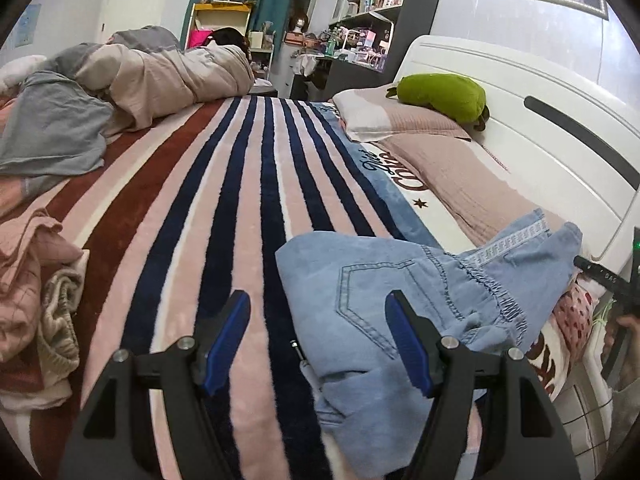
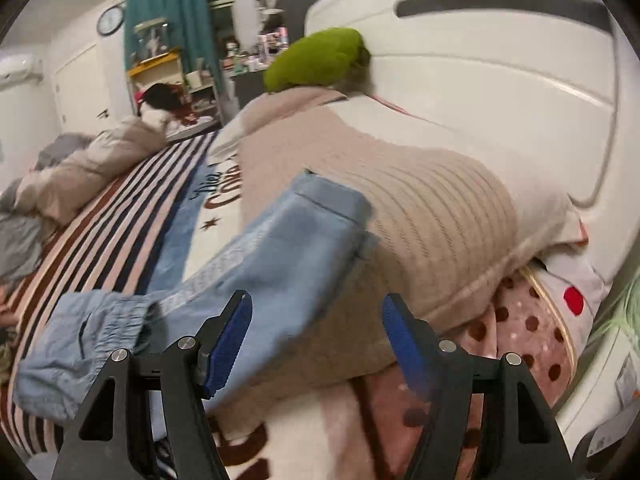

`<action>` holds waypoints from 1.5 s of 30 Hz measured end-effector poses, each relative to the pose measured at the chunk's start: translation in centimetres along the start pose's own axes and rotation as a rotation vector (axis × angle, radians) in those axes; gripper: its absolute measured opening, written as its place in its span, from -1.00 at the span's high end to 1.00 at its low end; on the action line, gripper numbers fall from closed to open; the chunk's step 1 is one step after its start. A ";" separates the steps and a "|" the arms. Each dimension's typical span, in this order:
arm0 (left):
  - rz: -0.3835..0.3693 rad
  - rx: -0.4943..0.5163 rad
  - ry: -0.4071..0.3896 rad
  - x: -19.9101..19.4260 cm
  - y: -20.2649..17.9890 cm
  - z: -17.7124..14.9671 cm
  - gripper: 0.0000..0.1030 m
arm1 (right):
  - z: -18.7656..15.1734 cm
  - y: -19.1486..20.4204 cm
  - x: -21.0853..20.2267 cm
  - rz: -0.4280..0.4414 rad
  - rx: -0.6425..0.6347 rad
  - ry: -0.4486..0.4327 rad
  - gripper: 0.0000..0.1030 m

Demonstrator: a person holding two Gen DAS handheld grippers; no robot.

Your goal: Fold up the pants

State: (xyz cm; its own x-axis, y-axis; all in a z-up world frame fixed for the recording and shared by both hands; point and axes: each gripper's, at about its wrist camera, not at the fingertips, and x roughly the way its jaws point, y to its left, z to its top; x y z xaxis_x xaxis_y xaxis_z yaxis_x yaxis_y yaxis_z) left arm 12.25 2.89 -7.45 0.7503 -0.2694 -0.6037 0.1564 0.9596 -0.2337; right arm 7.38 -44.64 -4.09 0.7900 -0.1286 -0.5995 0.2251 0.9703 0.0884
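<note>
Blue-padded and spread wide apart, the left claw (image 1: 318, 340) grips nothing; its left finger hangs over the pink, navy and maroon striped plush blanket (image 1: 224, 208) on the bed, its right finger over the light blue denim pants with an elastic waistband (image 1: 404, 300). At the far left of that view lies a crumpled pink cloth heap (image 1: 28, 288), and farther back a grey and beige bunched duvet (image 1: 132, 80). The pants lie rumpled on the blanket, back pocket up (stitched outline showing), with one part draped up onto the beige ribbed pillow (image 1: 452, 184) towards the white headboard (image 1: 520, 112). A bright green plush toy (image 1: 440, 94) sits on the farther pillow against that headboard.

In the right wrist view, which is motion-blurred, the right claw (image 2: 316, 338) is likewise released, fingers wide with nothing between them. A pant leg (image 2: 280, 248) stretches from the gathered waistband at lower left up across the beige pillow (image 2: 432, 232), its hem resting there. The claw's left finger seems to be just above the denim, though contact is hard to judge. To the right, a pink cushion with dark dots (image 2: 524, 332) is wedged under the pillow.
</note>
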 end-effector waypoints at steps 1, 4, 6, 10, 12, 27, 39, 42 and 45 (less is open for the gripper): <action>0.003 -0.006 -0.001 -0.1 -0.1 0.0 -0.28 | 0.0 -0.5 0.5 0.017 0.009 0.000 -0.24; 0.025 -0.015 0.007 0.1 -0.3 -0.1 -0.28 | 0.1 -1.5 1.6 0.085 0.032 -0.005 -0.23; 0.044 -0.016 0.013 0.2 -0.3 -0.1 -0.28 | 0.2 -1.5 2.4 0.129 0.035 -0.007 -0.22; 0.069 -0.025 0.016 0.4 -0.4 0.0 -0.28 | 0.6 -0.8 4.1 0.179 0.025 -0.010 0.04; 0.074 -0.027 0.015 0.4 -0.5 0.0 -0.28 | 0.7 -0.7 5.1 0.210 0.040 0.001 0.07; 0.078 -0.028 -0.005 0.1 -0.9 0.5 -0.28 | 3.2 1.7 4.2 0.349 0.042 -0.030 0.95; 0.083 -0.094 -0.092 -4.2 3.1 -0.4 -0.28 | 5.9 14.3 -1.9 0.577 -0.156 -0.019 0.96; 0.090 -0.111 -0.112 -5.5 4.5 -0.8 -0.29 | 6.1 18.3 -2.2 0.616 -0.202 0.003 0.96; 0.089 -0.125 -0.126 -6.5 5.7 -1.3 -0.28 | 5.4 23.1 -2.3 0.642 -0.275 0.032 0.96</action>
State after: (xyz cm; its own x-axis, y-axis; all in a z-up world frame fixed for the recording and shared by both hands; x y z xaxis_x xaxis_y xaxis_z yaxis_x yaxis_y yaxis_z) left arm 7.36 9.99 -5.85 0.8332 -0.1640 -0.5281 0.0108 0.9596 -0.2810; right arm 13.81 -23.04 3.62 0.7002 0.4892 -0.5199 -0.4363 0.8697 0.2307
